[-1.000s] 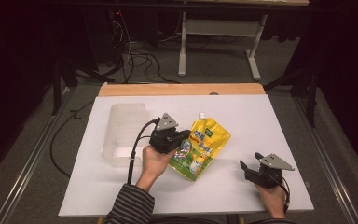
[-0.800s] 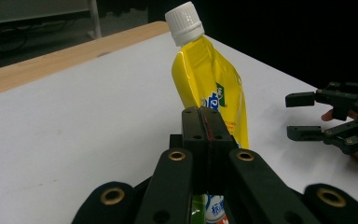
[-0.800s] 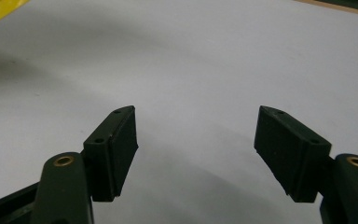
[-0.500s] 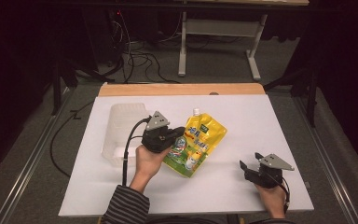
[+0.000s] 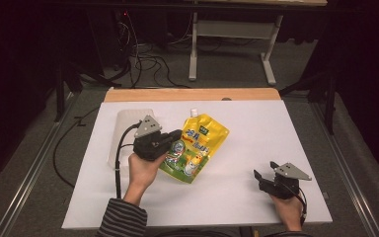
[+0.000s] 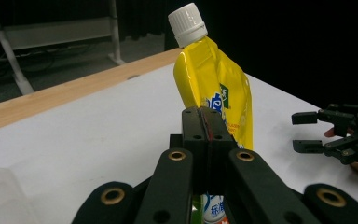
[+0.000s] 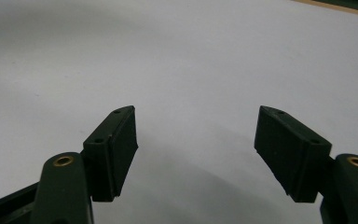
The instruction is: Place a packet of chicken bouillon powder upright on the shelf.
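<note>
The left gripper point(image 6: 204, 122) had its two black jaws pressed flat together on the edge of the yellow pouch point(image 6: 216, 93), the thin film pinched between the pads with no gap visible in the left gripper view. Beyond the jaws the pouch rose tilted, its white screw cap point(image 6: 188, 23) uppermost and leaning away toward the far wooden edge of the table. In the high view the left gripper point(image 5: 173, 138) gripped the pouch point(image 5: 197, 145) by its left side, and the pouch hung slanted over the middle of the white table point(image 5: 256, 123), its cap point(image 5: 194, 112) pointing toward the far side and its printed bottom corner toward the person. Whether that low corner touched the tabletop could not be told. Just to the left of the gripper, a clear plastic container point(image 5: 123, 129) sat on the table. The right gripper point(image 7: 196, 147) held its jaws wide apart with nothing between them, the bare white surface under them. In the high view the right gripper point(image 5: 262, 175) sat near the right front corner of the table, well apart from the pouch, held in the person's right hand point(image 5: 288, 210). The left hand point(image 5: 143, 170) emerged from a striped sleeve point(image 5: 121, 219).
</note>
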Tool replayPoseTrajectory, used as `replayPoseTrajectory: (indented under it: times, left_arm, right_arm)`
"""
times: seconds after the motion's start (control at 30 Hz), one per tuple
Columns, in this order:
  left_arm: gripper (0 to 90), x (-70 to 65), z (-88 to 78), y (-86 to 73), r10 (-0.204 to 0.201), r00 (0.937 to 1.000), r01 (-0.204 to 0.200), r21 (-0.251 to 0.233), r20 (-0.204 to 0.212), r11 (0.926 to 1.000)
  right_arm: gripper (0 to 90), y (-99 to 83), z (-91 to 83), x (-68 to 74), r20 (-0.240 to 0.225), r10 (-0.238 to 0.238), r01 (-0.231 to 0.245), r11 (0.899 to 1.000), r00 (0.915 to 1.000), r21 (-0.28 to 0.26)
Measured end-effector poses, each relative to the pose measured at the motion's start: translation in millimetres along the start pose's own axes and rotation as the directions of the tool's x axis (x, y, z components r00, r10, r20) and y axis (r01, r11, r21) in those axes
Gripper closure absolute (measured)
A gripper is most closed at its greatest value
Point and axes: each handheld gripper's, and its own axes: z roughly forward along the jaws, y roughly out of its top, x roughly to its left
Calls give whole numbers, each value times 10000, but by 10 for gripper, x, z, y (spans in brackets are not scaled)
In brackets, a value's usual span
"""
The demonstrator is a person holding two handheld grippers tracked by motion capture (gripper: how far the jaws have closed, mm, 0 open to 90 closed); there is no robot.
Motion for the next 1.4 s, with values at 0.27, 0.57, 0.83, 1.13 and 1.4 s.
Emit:
replayPoseTrajectory:
  times: [0.27, 0.57, 0.83, 1.13, 1.4]
  left_arm:
    - [900, 120, -226, 35, -151, 9990, 134, -405, -422, 9991]
    - [900, 278, -485, 81, -352, 9936, 260, -857, -1077, 9960]
    - [900, 372, -621, 105, -365, 9863, 213, -956, -1606, 9952]
    - [900, 501, -745, 79, -478, 9707, 225, -1092, -2353, 9938]
    - [900, 609, -791, 44, -497, 9513, 154, -1140, -3044, 9934]
  right_arm:
    - [304, -1, -2, 5, 30, 31, -31, 10000, 10000, 6]
    - [304, -1, 2, 6, 21, 33, -33, 10000, 10000, 3]
    - [304, 1, 4, 5, 31, -18, 18, 10000, 10000, 29]
    - [304, 1, 4, 8, 36, -17, 16, 10000, 10000, 32]
    - [303, 2, 4, 9, 27, 12, -12, 10000, 10000, 57]
